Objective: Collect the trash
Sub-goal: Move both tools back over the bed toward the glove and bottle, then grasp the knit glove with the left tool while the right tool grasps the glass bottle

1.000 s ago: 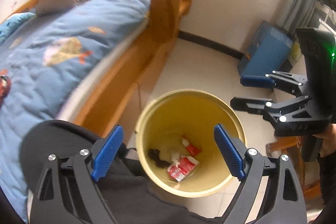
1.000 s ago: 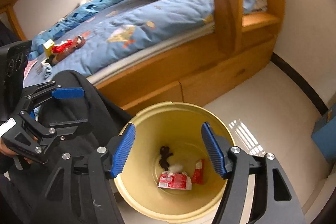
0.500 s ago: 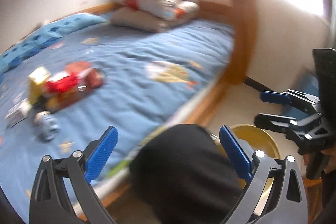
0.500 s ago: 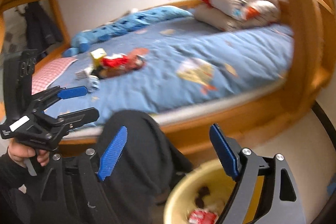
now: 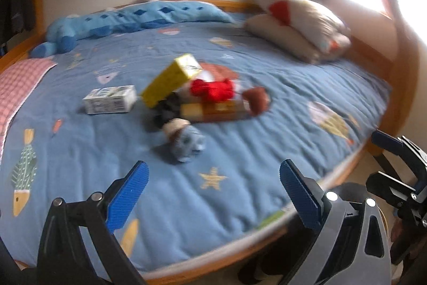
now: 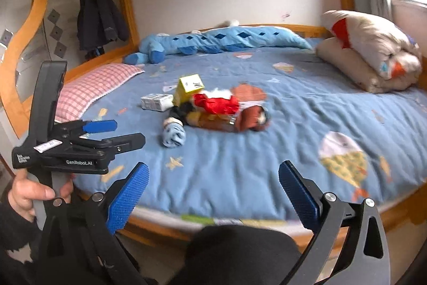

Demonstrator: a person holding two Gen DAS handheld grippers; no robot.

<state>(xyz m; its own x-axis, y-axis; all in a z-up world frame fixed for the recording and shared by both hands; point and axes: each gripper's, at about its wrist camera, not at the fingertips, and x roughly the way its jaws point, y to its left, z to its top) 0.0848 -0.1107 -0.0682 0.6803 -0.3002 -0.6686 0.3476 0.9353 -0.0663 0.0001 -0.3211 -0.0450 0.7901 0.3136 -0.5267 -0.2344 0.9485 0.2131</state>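
Observation:
A heap of trash lies in the middle of the blue bedspread [image 5: 240, 156]: a yellow box [image 5: 170, 79] [image 6: 188, 88], a white carton [image 5: 109, 99] [image 6: 156, 102], a red wrapper [image 5: 213, 90] [image 6: 216, 103], a brown packet [image 5: 213, 110] [image 6: 213, 122] and a crumpled blue-grey piece [image 5: 186, 143] [image 6: 173, 136]. My left gripper [image 5: 213, 194] is open and empty, short of the heap; it also shows in the right wrist view [image 6: 120, 132]. My right gripper [image 6: 213, 194] is open and empty above the bed's near edge.
A pink checked pillow [image 6: 90, 87] lies at the left, a long blue plush toy [image 6: 213, 40] along the back wall, and a folded quilt [image 6: 371, 50] at the right. The wooden bunk frame [image 6: 24, 26] surrounds the bed. A dark-clothed knee [image 6: 240, 253] sits below.
Both grippers have swung up and left from the yellow bin on the floor to face the bed. The bin is out of view. The trash heap is now ahead of both.

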